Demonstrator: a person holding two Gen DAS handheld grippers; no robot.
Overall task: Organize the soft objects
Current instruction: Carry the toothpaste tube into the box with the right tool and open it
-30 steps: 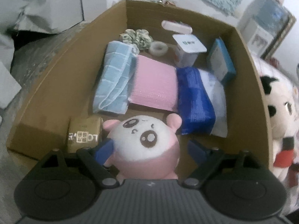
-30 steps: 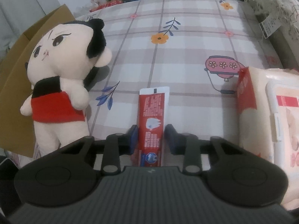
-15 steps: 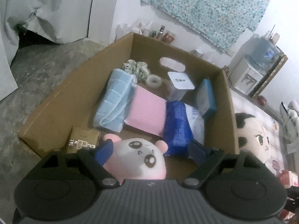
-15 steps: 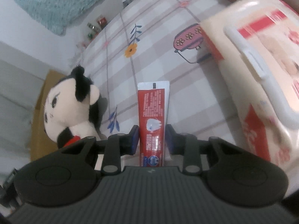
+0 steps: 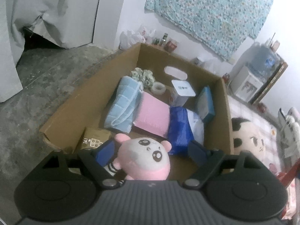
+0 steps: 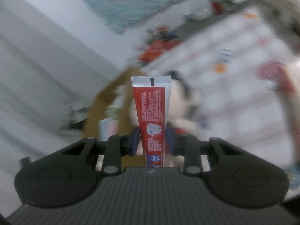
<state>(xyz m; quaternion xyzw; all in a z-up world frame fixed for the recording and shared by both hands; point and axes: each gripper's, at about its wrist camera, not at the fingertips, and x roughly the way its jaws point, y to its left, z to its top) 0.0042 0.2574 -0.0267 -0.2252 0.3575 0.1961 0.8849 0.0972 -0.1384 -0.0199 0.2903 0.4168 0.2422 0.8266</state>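
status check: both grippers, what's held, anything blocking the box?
Left hand-held gripper open around pink-and-white plush toy, over brown cardboard box. Right hand-held gripper shut on red toothpaste tube. Right view blurred; obstructions unclear.

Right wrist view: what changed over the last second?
The right gripper lifted the toothpaste off the bedspread and swung toward the box; the view is now motion-blurred. Its grip on the tube is unchanged.
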